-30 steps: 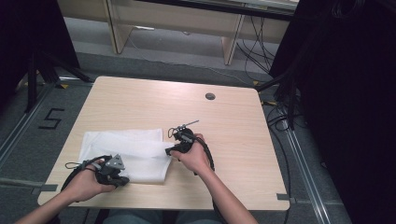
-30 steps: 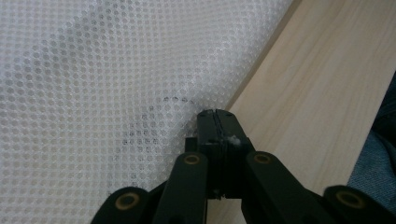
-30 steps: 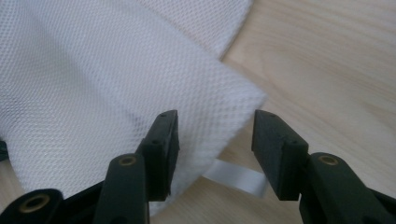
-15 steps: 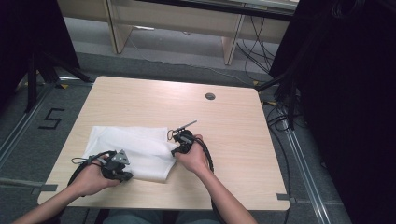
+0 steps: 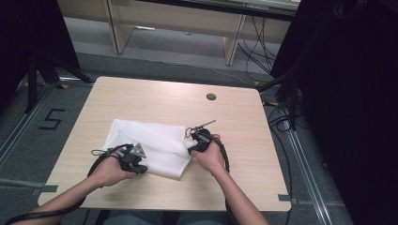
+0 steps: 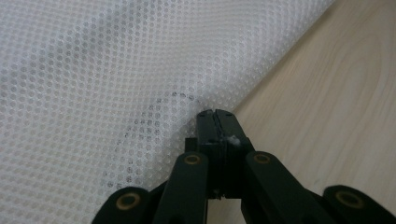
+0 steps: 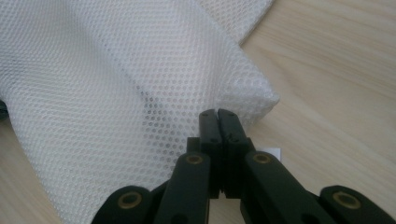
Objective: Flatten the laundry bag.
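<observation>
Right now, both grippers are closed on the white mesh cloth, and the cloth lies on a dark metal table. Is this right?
Not quite. The table is light wood, not dark metal, as the high view shows. The rest holds: the left gripper and the right gripper are each closed at an edge of the white mesh cloth, which lies on that table.

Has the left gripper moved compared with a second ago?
Yes. The left gripper has slid right along the table's near edge, pulling the white mesh cloth with it.
</observation>
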Demonstrator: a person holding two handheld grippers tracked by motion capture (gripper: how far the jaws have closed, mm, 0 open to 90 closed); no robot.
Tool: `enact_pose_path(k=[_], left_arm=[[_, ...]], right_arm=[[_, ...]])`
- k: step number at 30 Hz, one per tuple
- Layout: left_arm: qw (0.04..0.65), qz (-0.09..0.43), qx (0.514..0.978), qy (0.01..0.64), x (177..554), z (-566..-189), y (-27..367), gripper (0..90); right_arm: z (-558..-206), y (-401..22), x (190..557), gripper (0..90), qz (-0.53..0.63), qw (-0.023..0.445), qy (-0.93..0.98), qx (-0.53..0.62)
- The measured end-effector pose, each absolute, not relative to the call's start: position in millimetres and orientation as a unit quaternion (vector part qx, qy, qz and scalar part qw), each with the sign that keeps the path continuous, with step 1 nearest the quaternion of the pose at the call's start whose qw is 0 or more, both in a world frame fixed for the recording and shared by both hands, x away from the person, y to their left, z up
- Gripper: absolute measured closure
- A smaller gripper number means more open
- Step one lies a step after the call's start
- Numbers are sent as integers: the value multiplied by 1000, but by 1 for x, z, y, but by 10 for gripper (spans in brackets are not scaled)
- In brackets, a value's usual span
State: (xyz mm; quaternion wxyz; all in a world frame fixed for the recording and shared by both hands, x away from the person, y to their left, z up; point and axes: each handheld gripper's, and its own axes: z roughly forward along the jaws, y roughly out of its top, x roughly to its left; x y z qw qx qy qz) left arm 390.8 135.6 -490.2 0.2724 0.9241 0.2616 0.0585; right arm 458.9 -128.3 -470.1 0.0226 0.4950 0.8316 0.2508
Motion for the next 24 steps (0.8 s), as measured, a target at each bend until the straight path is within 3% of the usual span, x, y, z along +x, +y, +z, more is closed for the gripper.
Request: enact_pose_path(k=[12, 18, 21, 23, 24], left_arm=[[317, 82, 906, 269, 403, -481, 117, 842], [357, 108, 878, 300, 407, -483, 117, 656], [365, 121, 872, 303, 412, -485, 117, 618], [370, 129, 869, 303, 414, -485, 117, 604], [379, 130, 864, 305, 416, -484, 116, 594]], right_arm=[[-467, -191, 461, 900, 245, 54, 806, 536], [-467, -215, 464, 894, 227, 60, 785, 574], [-468, -218, 465, 855, 239, 69, 792, 557], [-467, -217, 467, 790, 246, 81, 794, 550], [-465, -217, 470, 711, 256, 105, 800, 533]])
